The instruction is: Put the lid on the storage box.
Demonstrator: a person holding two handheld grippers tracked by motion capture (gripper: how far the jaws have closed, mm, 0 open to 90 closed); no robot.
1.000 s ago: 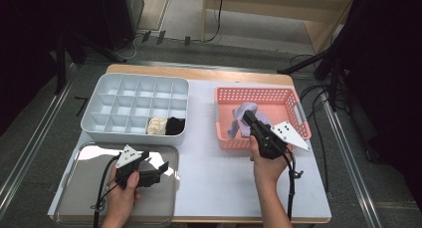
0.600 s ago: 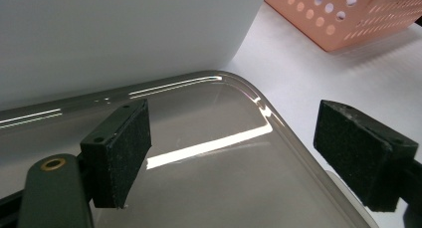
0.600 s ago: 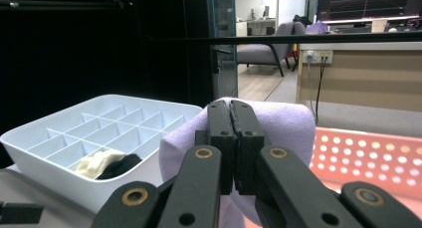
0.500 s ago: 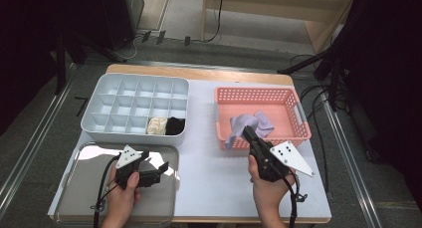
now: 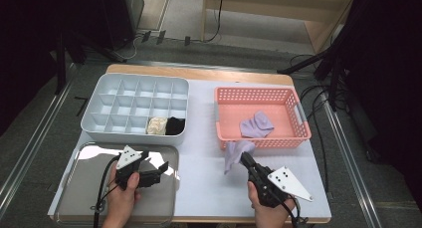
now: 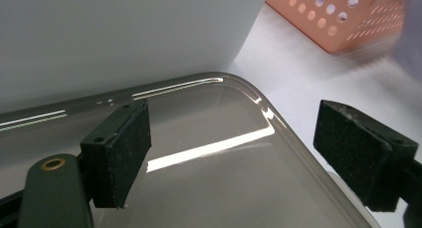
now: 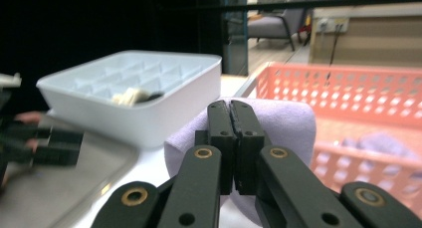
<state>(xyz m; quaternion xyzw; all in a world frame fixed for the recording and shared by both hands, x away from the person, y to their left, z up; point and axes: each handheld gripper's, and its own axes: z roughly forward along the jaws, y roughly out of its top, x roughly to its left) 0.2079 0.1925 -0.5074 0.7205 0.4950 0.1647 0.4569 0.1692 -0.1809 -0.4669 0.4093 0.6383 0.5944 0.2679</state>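
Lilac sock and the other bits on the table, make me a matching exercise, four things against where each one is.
Things:
1. lilac sock
2. second lilac sock
3. cream sock
4. left gripper

Places:
A. over the metal tray, jaws open
B. in a front-row compartment of the divided white box
C. lying in the pink basket
D. pinched in the right gripper, in front of the basket

Pairs: 1-D, 2-C, 3-B, 4-A

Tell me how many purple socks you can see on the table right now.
2. One purple sock lies inside the pink basket. The other sock hangs pinched in the right gripper, just outside the basket's front wall. Nothing suggests more, though folds could hide one.
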